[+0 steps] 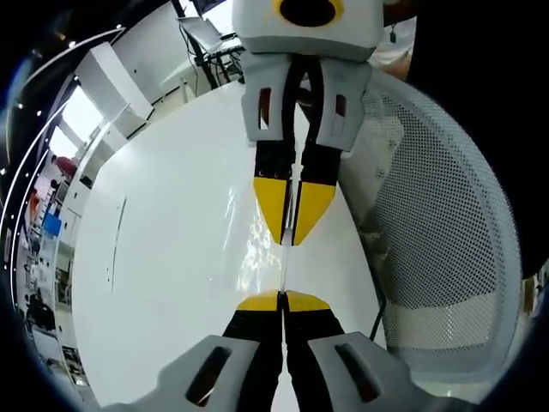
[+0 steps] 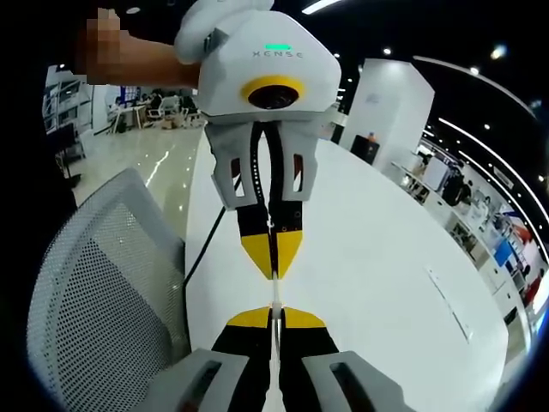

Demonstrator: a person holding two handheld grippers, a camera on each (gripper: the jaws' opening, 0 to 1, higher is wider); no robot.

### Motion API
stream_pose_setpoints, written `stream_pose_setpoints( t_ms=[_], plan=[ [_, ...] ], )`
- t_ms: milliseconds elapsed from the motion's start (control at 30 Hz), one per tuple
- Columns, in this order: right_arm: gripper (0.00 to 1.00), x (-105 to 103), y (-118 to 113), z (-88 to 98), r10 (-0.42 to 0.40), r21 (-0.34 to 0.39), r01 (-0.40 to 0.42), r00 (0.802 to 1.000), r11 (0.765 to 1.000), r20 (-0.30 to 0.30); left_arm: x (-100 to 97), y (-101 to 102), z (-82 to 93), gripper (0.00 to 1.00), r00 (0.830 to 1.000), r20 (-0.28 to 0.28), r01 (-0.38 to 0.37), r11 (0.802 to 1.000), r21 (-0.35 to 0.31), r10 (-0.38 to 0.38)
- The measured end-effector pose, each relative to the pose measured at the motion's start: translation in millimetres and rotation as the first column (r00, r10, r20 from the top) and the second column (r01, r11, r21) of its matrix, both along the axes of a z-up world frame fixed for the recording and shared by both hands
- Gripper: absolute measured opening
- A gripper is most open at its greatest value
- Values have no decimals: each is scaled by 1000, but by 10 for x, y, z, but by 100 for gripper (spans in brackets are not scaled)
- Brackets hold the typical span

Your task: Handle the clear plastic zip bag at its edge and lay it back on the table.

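The clear plastic zip bag (image 1: 284, 270) hangs edge-on as a thin glinting strip above the white table (image 1: 171, 257), stretched between both grippers. My left gripper (image 1: 283, 302) rises from the bottom of the left gripper view, its yellow tips shut on the bag's near edge. Facing it from above, my right gripper (image 1: 292, 236) is shut on the opposite edge. In the right gripper view the right gripper (image 2: 274, 318) pinches the bag (image 2: 274, 292) from below. Opposite, the left gripper (image 2: 273, 262) holds the far edge.
A grey mesh office chair (image 1: 437, 240) stands close against the table's edge; it is at the left in the right gripper view (image 2: 94, 292). A black cable (image 2: 202, 257) runs along that edge. The table (image 2: 369, 257) stretches wide and bare away from the chair. Office furniture lies beyond.
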State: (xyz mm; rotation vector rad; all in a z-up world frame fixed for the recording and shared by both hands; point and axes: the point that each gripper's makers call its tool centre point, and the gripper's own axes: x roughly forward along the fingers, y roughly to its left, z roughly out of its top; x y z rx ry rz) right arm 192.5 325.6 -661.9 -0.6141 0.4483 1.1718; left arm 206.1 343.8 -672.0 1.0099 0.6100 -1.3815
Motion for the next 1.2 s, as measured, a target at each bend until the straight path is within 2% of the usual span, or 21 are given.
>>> stream_pose_setpoints(
  t_ms=[1200],
  plan=[
    [0, 20, -26, 31, -15, 15, 15, 1000, 1000, -8, 53, 68, 19, 0, 1000, -7, -16, 1000, 3, 16]
  ],
)
